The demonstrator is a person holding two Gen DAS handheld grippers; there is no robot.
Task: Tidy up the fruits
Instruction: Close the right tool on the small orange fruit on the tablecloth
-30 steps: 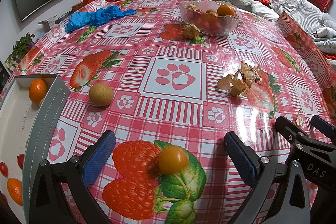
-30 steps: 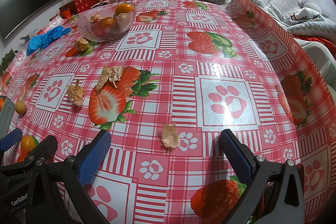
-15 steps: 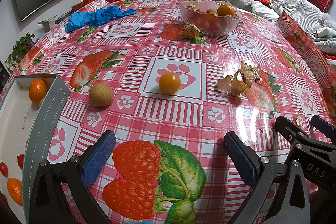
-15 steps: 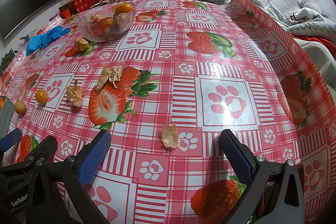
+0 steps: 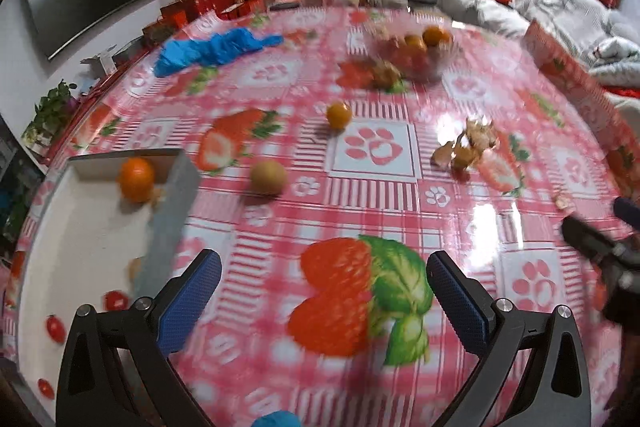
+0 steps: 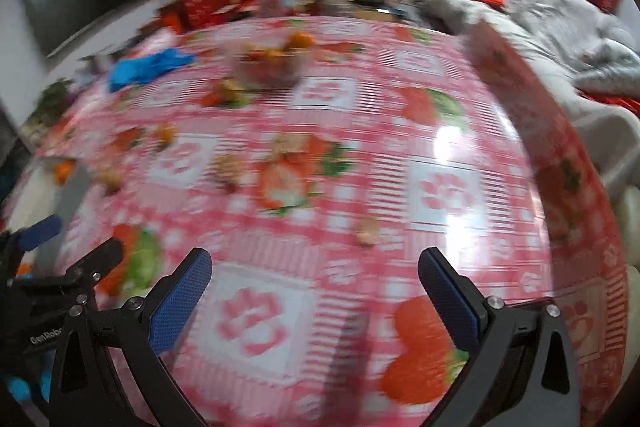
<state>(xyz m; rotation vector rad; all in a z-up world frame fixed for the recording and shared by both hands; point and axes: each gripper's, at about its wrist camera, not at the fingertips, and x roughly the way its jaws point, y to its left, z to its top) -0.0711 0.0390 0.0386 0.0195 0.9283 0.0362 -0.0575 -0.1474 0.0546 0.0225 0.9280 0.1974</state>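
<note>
On the checked tablecloth (image 5: 360,203), small orange fruit (image 5: 339,114) sits loose, round, glossy, beside a paw print, well ahead of left gripper (image 5: 323,287). Both grippers spread wide, empty. Right gripper (image 6: 315,283) view motion-blurred; glass bowl (image 5: 414,55) contents smeared.

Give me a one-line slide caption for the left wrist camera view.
Open left gripper above a strawberry-print tablecloth, white tray at left, small orange fruit loose ahead.
</note>
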